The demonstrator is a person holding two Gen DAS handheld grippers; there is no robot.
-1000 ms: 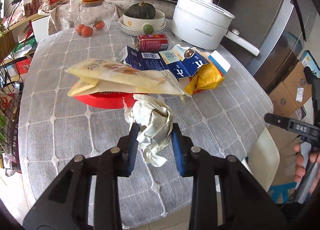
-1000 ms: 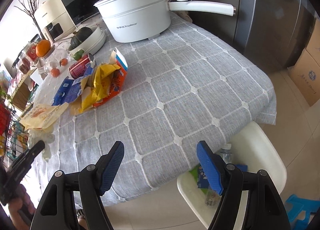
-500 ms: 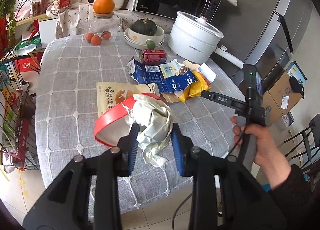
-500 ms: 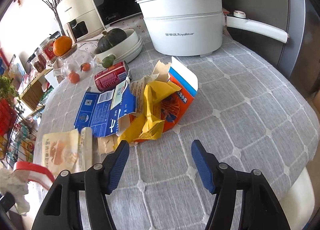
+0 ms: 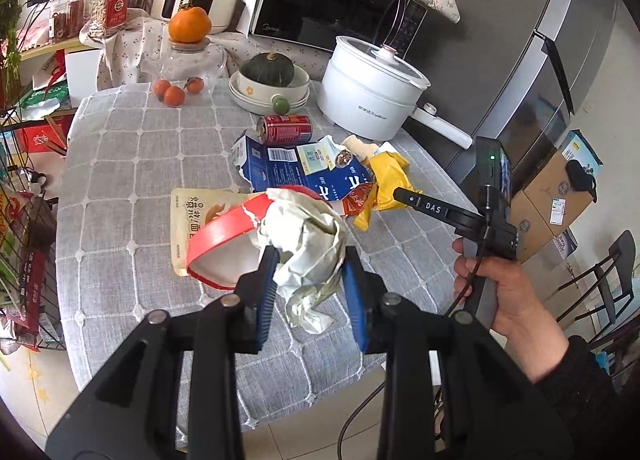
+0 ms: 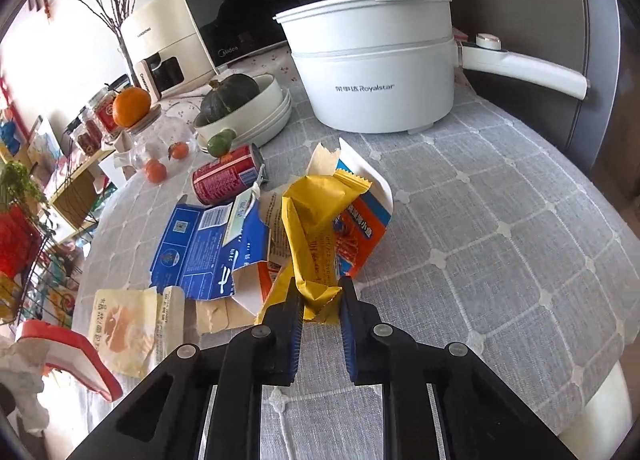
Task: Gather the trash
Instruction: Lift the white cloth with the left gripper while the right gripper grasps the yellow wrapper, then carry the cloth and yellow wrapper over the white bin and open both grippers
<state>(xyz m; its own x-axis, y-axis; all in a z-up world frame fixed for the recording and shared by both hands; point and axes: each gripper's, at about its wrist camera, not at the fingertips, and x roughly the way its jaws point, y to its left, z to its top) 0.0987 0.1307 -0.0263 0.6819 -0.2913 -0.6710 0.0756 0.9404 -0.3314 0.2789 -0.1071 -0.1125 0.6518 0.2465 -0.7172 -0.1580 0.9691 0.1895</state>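
Crumpled white paper trash (image 5: 308, 256) is held clamped in the left gripper (image 5: 308, 292); the right gripper (image 6: 320, 320) is closing, seemingly onto a yellow foil wrapper (image 6: 312, 228).

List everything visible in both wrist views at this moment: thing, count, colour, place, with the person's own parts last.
crumpled paper: 1, whitish, between the left gripper's pads, red bowl attached
red bowl: 1, red rim, lifted with the paper
yellow wrapper: 1, yellow, tail end between the right gripper's fingers
orange carton: 1, orange and white, under the wrapper
blue carton: 1, blue, flattened, table middle
beige pouch: 1, on the cloth
can: 1, red, lying down
cooker pot: 1, white, far side
squash: 1, dark green, in stacked bowls
table: 1, grey checked cloth
left gripper: gripping the paper
right gripper: closing on the wrapper
hand: 1, holding the right gripper
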